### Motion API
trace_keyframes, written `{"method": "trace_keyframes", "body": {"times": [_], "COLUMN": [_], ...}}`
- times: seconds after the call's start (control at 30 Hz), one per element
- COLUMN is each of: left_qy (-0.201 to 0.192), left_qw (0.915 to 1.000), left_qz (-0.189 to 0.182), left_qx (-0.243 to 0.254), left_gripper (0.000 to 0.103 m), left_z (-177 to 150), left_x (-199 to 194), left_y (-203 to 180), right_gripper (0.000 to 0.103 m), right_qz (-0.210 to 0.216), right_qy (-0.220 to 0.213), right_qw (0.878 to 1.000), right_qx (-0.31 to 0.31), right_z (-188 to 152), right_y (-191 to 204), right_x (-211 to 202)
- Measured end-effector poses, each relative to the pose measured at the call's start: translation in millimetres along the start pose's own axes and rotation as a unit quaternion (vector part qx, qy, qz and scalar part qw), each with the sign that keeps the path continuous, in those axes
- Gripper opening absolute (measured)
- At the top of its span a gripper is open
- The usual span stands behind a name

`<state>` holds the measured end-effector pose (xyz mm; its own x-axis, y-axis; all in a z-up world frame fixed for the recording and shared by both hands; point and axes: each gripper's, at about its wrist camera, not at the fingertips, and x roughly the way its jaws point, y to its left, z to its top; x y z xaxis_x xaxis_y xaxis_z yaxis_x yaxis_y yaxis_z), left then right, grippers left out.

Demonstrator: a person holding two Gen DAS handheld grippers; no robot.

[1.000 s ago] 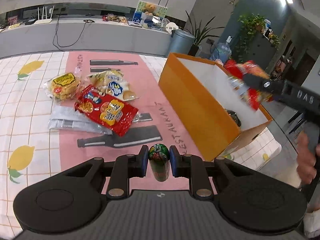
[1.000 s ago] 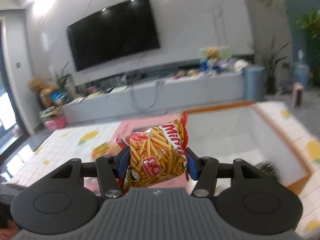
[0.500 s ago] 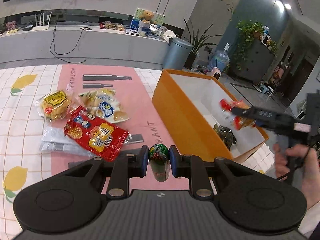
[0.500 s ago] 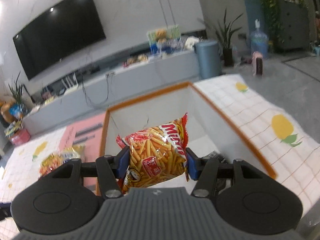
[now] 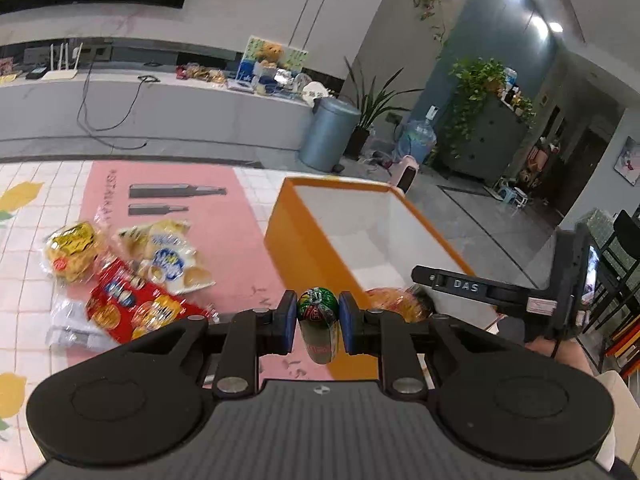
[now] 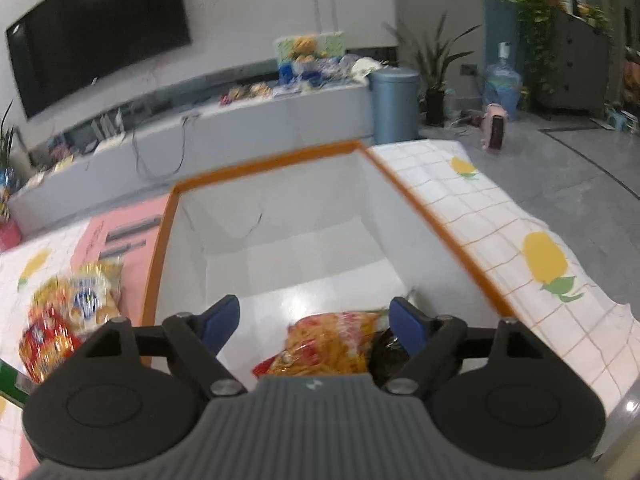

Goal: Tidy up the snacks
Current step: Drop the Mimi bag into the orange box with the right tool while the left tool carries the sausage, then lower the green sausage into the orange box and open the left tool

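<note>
My left gripper [image 5: 318, 322] clamps a small green-topped snack [image 5: 317, 312]. My right gripper [image 6: 315, 322] is opening — nothing between the pads — above the chips bag [image 6: 326, 342] lying in the orange box [image 6: 160, 236]; beyond, loose snack packets [image 5: 136, 272] on the desk [image 5: 248, 232].

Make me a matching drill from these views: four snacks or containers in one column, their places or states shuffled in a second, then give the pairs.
1. green-topped snack
2. fries bag
3. red packet
4. orange box

A. lies on the pink mat
B. clamped in the left gripper
C. stands open, white inside
D. lies inside the box, under the right gripper, whose jaws are opening

Pairs: 1-B, 2-D, 3-A, 4-C
</note>
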<state>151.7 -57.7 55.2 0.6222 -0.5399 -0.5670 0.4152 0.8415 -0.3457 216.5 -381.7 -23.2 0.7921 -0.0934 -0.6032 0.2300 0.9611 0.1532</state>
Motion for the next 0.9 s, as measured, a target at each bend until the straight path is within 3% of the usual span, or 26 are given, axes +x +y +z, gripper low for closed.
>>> {"method": "trace_keyframes", "body": {"times": [0.13,0.27,0.4,0.57,0.73,0.9], "left_qy": [-0.007,-0.018,-0.018,0.001,0.016,0.035], "left_qw": [0.9997,0.9989,0.9983,0.9978,0.998,0.9969], "left_qz": [-0.018,-0.022,-0.033,-0.038,0.019,0.028], "left_qx": [0.015,0.038,0.045,0.054,0.058,0.064], "left_gripper": [0.024,0.024,0.024,0.024,0.024,0.024], "left_z": [17.6,34.0,44.6,45.2,31.5,20.6], "left_x": [6.6,19.1,45.6,86.1,115.9,135.1], "left_y": [-22.4,-54.6,-80.1,-98.3,-99.8,-100.0], "right_gripper": [0.085,0.085,0.085,0.084,0.084,0.084], "right_qz": [0.006,-0.025,-0.01,-0.011,-0.01,-0.01], "right_qy": [-0.034,-0.095,-0.134,-0.134,-0.134,-0.128], "right_qw": [0.999,0.992,0.984,0.982,0.981,0.98], "right_qx": [0.04,0.081,0.12,0.136,0.14,0.149], "right_z": [4.6,5.9,6.7,4.8,6.7,4.7], "right_y": [-23.8,-46.9,-64.0,-75.0,-78.3,-80.7], "right_x": [-22.4,-50.3,-70.5,-73.1,-72.0,-72.9]}}
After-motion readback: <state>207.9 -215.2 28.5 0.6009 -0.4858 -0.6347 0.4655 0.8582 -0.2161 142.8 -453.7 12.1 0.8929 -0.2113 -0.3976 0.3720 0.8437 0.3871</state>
